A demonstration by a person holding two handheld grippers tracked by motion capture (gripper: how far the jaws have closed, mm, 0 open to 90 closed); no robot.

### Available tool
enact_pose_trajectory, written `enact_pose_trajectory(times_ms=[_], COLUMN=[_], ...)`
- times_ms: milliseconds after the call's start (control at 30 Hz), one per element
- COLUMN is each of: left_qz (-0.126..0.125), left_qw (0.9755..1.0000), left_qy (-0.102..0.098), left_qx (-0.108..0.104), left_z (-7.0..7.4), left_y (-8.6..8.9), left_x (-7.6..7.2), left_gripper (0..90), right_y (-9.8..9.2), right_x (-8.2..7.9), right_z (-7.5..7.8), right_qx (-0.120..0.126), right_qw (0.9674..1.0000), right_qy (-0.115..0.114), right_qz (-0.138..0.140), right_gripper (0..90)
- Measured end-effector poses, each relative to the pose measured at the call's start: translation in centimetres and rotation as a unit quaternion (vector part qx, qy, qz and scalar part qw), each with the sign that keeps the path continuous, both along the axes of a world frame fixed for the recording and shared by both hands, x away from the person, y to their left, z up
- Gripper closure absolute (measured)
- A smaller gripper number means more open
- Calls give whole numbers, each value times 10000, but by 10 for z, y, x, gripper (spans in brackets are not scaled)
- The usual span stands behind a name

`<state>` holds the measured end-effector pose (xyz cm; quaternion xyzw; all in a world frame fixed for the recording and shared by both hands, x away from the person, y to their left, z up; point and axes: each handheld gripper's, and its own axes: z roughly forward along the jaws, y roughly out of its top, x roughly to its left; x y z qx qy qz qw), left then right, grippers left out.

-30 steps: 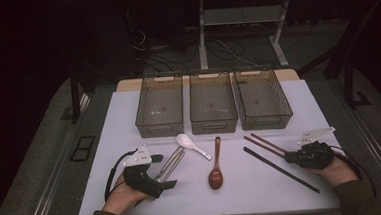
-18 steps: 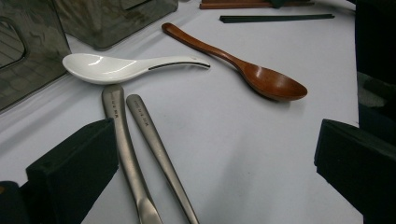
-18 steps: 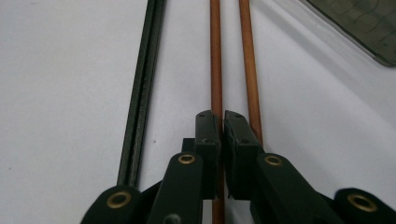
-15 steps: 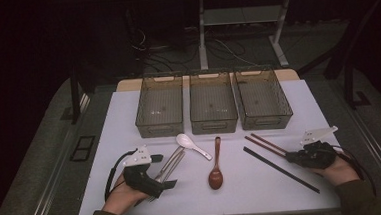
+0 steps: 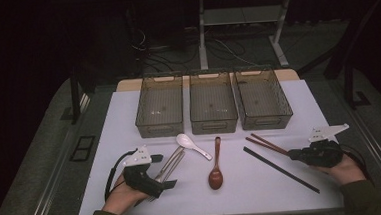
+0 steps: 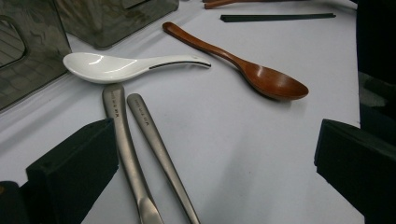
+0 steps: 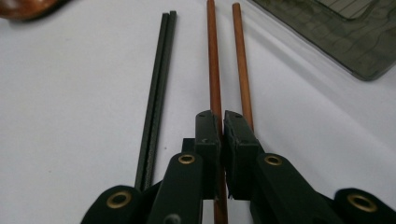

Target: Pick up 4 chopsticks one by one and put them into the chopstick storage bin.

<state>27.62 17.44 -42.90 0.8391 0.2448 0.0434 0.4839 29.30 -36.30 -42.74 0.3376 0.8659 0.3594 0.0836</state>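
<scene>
Right gripper (image 7: 221,122) clamped on one brown chopstick (image 7: 213,60), lying flat at the table's (image 5: 119,127) right near side beside its twin and the black chopsticks (image 7: 156,88). Left gripper (image 6: 215,158) spread wide over the metal handles (image 6: 135,140).

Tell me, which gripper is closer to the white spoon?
Left. The left gripper sits just below the white spoon; the right gripper is far across the table.

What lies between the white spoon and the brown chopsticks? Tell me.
The wooden spoon lies between the white spoon and the brown chopsticks, plainest in the high view.
</scene>
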Motion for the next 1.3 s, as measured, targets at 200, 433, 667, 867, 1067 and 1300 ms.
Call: enact_pose_trajectory(times_ms=[200, 433, 667, 867, 1067, 1300], left_qz=[10, -14, 21, 36, 88, 90], left_qw=[10000, 10000, 10000, 10000, 10000, 9999], left_qy=[-3, -16, 0, -9, -21, -1], left_qx=[-13, 9, 32, 34, -17, 57], left_z=[0, 0, -2, -2, -1, -3], left_y=[0, 0, 0, 0, 1, 0], left_x=[0, 0, 0, 0, 0, 0], left_gripper=[0, 0, 0, 0, 0, 0], right_y=[-2, -2, 2, 5, 10, 20], right_x=[-2, -4, -4, -6, -5, 0], right_z=[5, 11, 15, 24, 30, 38], right_qx=[132, 257, 358, 470, 525, 634], right_qw=[9999, 9995, 9990, 9982, 9977, 9970], right_qy=[-92, -166, -200, -326, -374, -416], right_qz=[2, 50, 149, 187, 198, 175], right_gripper=[852, 852, 851, 851, 851, 851])
